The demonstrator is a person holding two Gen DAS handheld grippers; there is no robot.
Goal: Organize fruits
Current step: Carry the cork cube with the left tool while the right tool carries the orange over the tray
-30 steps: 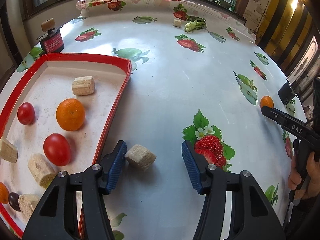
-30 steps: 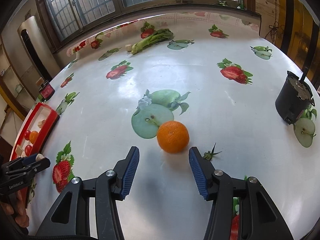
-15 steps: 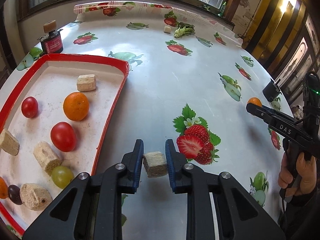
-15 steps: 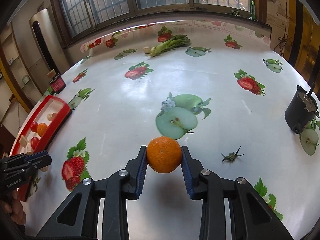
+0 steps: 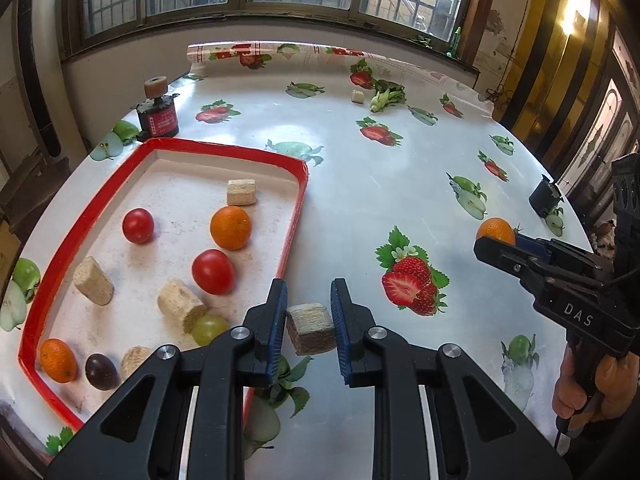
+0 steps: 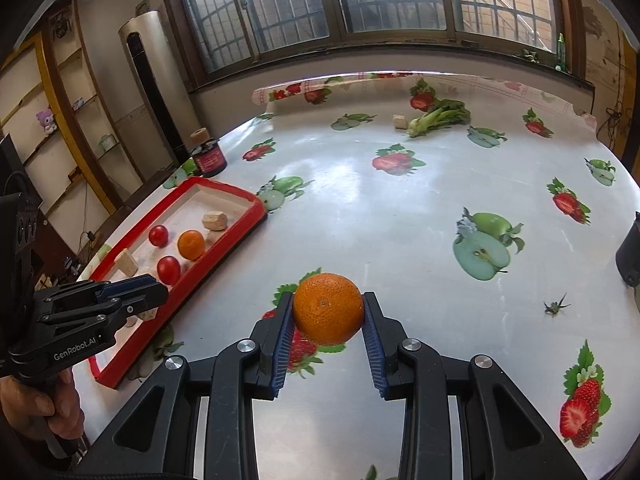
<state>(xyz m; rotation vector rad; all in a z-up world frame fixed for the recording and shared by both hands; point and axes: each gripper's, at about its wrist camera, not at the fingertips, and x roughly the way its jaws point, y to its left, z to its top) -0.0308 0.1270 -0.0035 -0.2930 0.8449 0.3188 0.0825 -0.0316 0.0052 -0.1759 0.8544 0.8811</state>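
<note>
Left wrist: left tongs (image 5: 309, 322) clamped on a cork-like block (image 5: 310, 329), lifted above the bench (image 5: 360, 200) beside the red tray (image 5: 294, 216); probably light, stiff, held by flat sides.

Right wrist: right tongs (image 6: 326, 322) gripping an orange (image 6: 328, 307) across its middle, clear of the bench; round, likely slippery.

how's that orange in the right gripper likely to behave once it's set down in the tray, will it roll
Probably yes: the orange is nearly round, so it could roll on the flat tray floor. Its dimpled skin likely helps the right gripper hold it at just two narrow contacts. The raised red rim should stop it.
</note>
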